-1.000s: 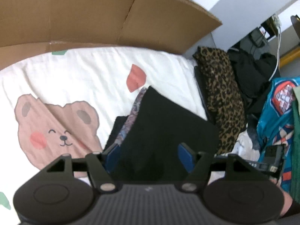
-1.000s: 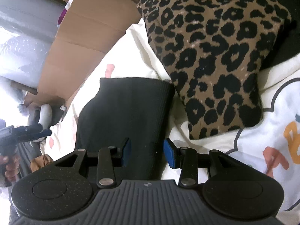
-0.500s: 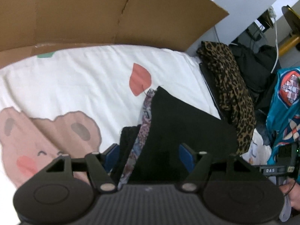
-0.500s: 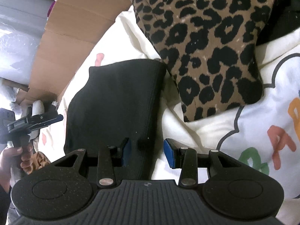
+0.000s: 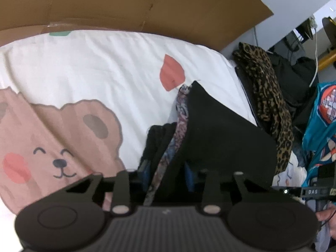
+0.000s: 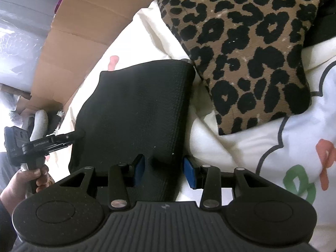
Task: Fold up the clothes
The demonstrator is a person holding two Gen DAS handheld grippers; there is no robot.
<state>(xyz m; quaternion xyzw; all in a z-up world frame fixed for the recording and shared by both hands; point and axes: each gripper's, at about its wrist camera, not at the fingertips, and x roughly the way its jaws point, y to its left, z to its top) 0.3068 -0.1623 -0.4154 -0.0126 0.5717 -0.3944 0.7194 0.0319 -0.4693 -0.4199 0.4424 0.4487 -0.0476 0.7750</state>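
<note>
A folded black garment (image 5: 220, 138) tops a small stack on the bear-print sheet (image 5: 84, 73), with a paisley layer (image 5: 180, 113) and another black piece (image 5: 157, 140) under it. My left gripper (image 5: 167, 173) is closing on the stack's near edge, and cloth fills the gap between its blue pads. From the right wrist, the same black garment (image 6: 134, 109) lies ahead with its near corner between my right gripper's (image 6: 163, 171) pads. Those jaws are opening, and the right pad stands off the cloth. The left gripper (image 6: 80, 134) meets the garment's left side, held by a hand (image 6: 25, 180).
A leopard-print garment (image 6: 252, 52) lies right beside the black one, over dark clothes (image 5: 294, 79). Cardboard (image 5: 126, 4) walls the sheet's far side. A teal patterned garment (image 5: 323, 126) hangs at the right. A white printed cloth (image 6: 273, 147) lies under the right gripper.
The left gripper sank onto the stack and its jaws narrowed around the edge. The right gripper's pads spread slightly, and the black garment sits closer in its view.
</note>
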